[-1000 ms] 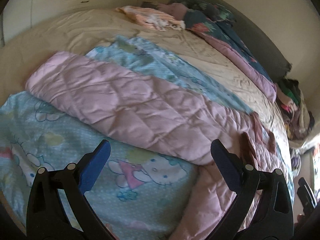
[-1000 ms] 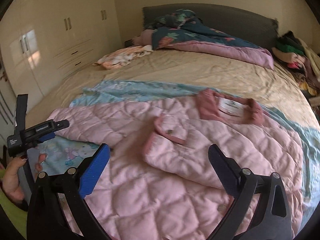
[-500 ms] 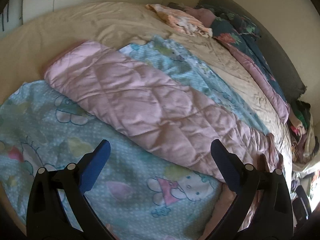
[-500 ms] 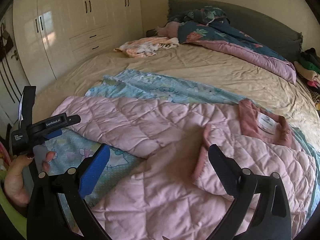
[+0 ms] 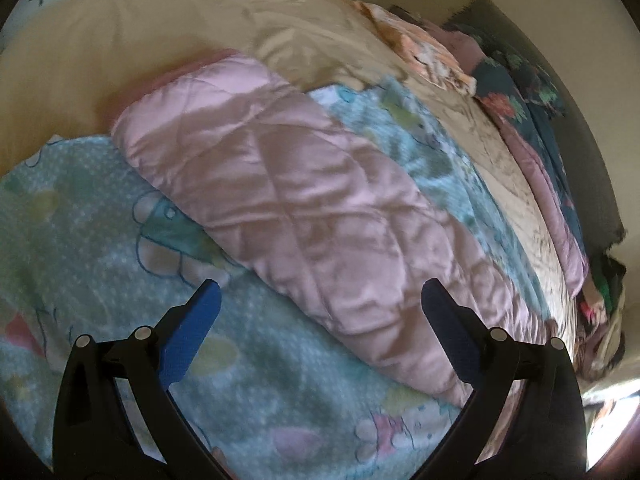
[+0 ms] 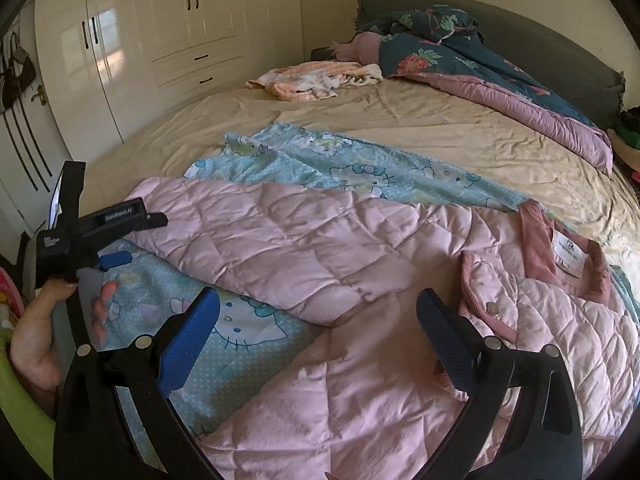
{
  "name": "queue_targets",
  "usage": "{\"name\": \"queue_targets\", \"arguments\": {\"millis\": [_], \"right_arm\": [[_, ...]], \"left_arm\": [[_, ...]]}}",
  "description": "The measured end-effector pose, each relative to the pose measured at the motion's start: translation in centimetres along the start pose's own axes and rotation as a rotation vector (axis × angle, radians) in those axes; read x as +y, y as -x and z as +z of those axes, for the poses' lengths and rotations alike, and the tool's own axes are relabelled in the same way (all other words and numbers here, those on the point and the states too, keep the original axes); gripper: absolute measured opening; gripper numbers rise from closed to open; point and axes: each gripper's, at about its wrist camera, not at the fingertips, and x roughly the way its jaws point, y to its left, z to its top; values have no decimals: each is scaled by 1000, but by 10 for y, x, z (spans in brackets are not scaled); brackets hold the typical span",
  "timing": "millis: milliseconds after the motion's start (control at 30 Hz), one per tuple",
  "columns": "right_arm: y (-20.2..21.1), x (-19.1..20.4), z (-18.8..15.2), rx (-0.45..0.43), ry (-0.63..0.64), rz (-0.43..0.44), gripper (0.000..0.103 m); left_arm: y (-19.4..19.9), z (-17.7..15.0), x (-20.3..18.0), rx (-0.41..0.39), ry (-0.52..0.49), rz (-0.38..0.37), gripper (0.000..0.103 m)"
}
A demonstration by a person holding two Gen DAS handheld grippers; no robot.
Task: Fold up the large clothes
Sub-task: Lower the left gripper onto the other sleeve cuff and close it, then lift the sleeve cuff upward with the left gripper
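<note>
A pink quilted jacket (image 6: 360,360) lies flat on a light blue cartoon-print sheet (image 6: 240,344) on the bed. One long sleeve (image 6: 256,248) stretches out to the left; the darker pink collar (image 6: 540,248) with a white label is at the right. In the left wrist view the sleeve (image 5: 300,208) runs diagonally across the sheet (image 5: 100,220). My left gripper (image 5: 320,300) hovers open above the sleeve's lower edge, holding nothing. My right gripper (image 6: 318,308) hangs open over the jacket body near the sleeve's root. The left gripper (image 6: 116,240) also shows at the left, held by a hand (image 6: 36,340).
The beige bed (image 6: 400,120) has a dark floral duvet with pink lining (image 6: 480,76) by the grey headboard (image 6: 540,40) and a peach-and-white garment (image 6: 316,80) beyond. White wardrobes (image 6: 160,40) stand at the left. A clothes pile (image 5: 600,320) lies off the bed's right side.
The left gripper has moved toward the sleeve's cuff end, so the sleeve looks larger and nearer. The right view has shifted left along the jacket. Both grippers stay open.
</note>
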Motion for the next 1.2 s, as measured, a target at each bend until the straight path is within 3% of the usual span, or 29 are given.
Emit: {"name": "queue_targets", "arguments": {"millis": [367, 500, 533, 600, 633, 767, 1000, 1200], "right_arm": [[1, -21, -11, 9, -26, -27, 98], [6, -29, -15, 2, -39, -49, 98], [7, -31, -16, 2, -43, -53, 98], [10, -35, -18, 3, -53, -56, 98], [12, -37, -20, 2, -55, -58, 98], [25, -43, -26, -16, -65, -73, 98], [53, -61, -44, -29, -90, -119, 98], [83, -84, -58, -36, -140, -136, 98]], "left_arm": [[-23, 24, 24, -54, 96, -4, 94], [-21, 28, 43, -110, 183, -93, 93], [-20, 29, 45, -117, 188, -97, 85], [-18, 30, 47, -128, 181, -56, 53], [-16, 30, 48, -134, 185, -55, 29], [-1, 32, 44, -157, 185, -127, 15], [50, 27, -1, -263, 86, -235, 10], [93, 6, -37, -308, 11, -349, 8]]}}
